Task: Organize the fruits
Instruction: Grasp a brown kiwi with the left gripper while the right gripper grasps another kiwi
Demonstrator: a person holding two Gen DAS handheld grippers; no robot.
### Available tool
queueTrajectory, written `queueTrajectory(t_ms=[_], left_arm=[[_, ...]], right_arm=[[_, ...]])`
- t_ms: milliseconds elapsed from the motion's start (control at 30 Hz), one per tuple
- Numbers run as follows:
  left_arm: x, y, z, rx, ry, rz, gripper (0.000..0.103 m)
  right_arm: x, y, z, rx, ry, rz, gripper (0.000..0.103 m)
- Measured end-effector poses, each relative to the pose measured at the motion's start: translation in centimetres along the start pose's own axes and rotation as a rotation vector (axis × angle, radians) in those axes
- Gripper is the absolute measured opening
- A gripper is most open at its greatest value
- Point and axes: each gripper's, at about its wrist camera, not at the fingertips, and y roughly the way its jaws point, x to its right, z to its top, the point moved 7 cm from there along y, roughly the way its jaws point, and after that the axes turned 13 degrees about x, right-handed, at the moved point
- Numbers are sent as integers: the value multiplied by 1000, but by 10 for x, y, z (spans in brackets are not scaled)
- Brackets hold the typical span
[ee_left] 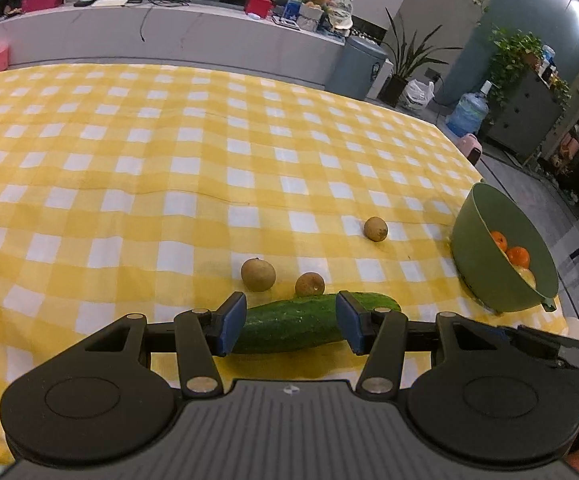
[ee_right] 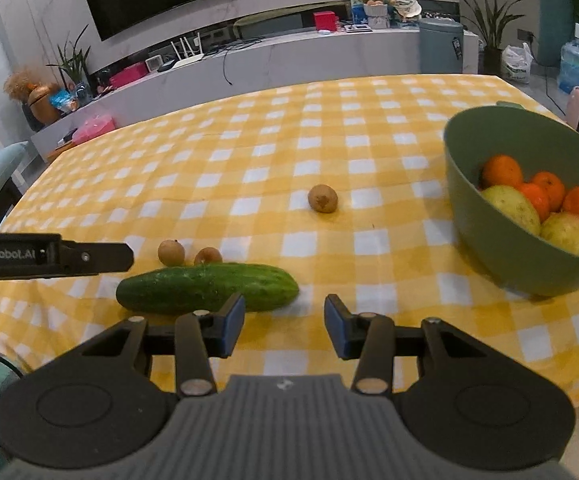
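Note:
A green cucumber (ee_left: 289,322) lies on the yellow checked tablecloth (ee_left: 169,160) between the open fingers of my left gripper (ee_left: 291,322), which stand at either side of it without closing. Three small brown fruits lie beyond it: two close behind (ee_left: 258,275) (ee_left: 310,284) and one farther off (ee_left: 376,229). A green bowl (ee_left: 485,264) at the right holds oranges and yellow fruits. In the right wrist view the cucumber (ee_right: 207,287) lies left of my open, empty right gripper (ee_right: 284,325), and the bowl (ee_right: 485,216) stands to its right.
The left gripper's body (ee_right: 49,258) shows at the left edge of the right wrist view. The table's right edge runs just past the bowl. A counter with boxes, plants and a water jug stands beyond the table.

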Motion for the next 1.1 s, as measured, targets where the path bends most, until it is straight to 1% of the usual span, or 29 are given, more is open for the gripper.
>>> queueTrajectory(t_ms=[133,200,333,400,533,667,833,900,933,1100], left_arm=[[-7,10,8,-11,-29,0,59],[-12,19,9,-23,-35,14,59],[-17,40,5,-59,-50,34,51],[-17,45,5,-61,-51,27,50],[-16,54,4,-60,-31,28,50],[-19,65,-1,-85,-17,41,49],[-15,71,-4,-100,6,38,41],[-14,73,-6,-102,33,48,38],[-13,73,-5,-100,42,54,36],[-9,75,-6,-91,75,60,32]], right_arm=[[4,12,11,11,8,-5,40],[4,20,15,13,5,-8,35],[1,32,21,20,-5,-13,35],[0,36,23,23,-16,-7,35],[2,44,24,29,-55,-11,35],[8,58,28,28,-80,-23,35],[15,77,36,47,-137,-42,35],[18,85,39,58,-161,-55,35],[19,89,40,64,-170,-55,35],[21,108,42,60,-192,-42,35]])
